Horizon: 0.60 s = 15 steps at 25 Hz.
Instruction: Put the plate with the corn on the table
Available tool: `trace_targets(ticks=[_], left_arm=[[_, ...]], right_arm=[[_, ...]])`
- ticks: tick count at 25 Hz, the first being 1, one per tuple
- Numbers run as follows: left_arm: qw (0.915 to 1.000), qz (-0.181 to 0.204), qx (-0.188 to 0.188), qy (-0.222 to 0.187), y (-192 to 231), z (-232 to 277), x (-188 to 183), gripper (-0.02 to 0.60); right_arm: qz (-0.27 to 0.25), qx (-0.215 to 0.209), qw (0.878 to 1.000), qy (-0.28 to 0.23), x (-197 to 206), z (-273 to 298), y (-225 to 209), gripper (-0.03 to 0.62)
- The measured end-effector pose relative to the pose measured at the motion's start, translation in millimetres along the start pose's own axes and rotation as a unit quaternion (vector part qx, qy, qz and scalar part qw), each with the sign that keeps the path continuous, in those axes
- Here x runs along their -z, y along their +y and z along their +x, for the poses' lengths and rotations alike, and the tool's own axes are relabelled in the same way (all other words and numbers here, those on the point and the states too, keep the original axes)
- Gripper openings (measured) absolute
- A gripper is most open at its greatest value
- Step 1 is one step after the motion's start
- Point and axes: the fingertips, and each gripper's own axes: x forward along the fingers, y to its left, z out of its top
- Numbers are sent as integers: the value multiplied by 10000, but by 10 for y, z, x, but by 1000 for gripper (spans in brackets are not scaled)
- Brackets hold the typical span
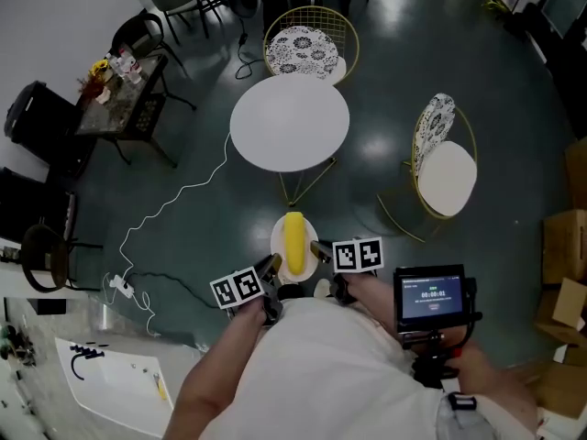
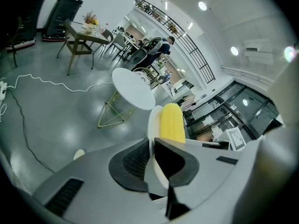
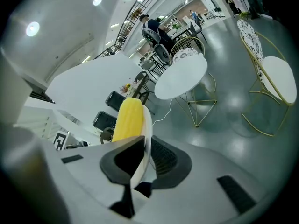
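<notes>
A small white plate with a yellow corn cob on it hangs in the air, short of the round white table. My left gripper is shut on the plate's left rim and my right gripper is shut on its right rim. In the left gripper view the plate stands edge-on between the jaws with the corn beside it, and the table lies ahead. The right gripper view shows the plate, the corn and the table likewise.
Two gold wire chairs stand by the table, one behind it and one to its right. A white cable trails over the dark floor at the left. A wooden side table and a cardboard box stand further off.
</notes>
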Motion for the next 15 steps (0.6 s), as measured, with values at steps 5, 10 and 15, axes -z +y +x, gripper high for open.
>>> trace_targets(ticks=[5,10,15], left_arm=[[10000,58,27,-36,-46,79,-48,38],[10000,60,28,-43,-51,76,-55,38],[10000,73,15,-16,-31,82,-52,38]], right_arm=[[-3,-18,10000,-54,-77,-18,-56,51],[-17,-40,10000,-86,-100,-22,-40,51],[25,-96,9999,-123,-88,-13,-38,51]])
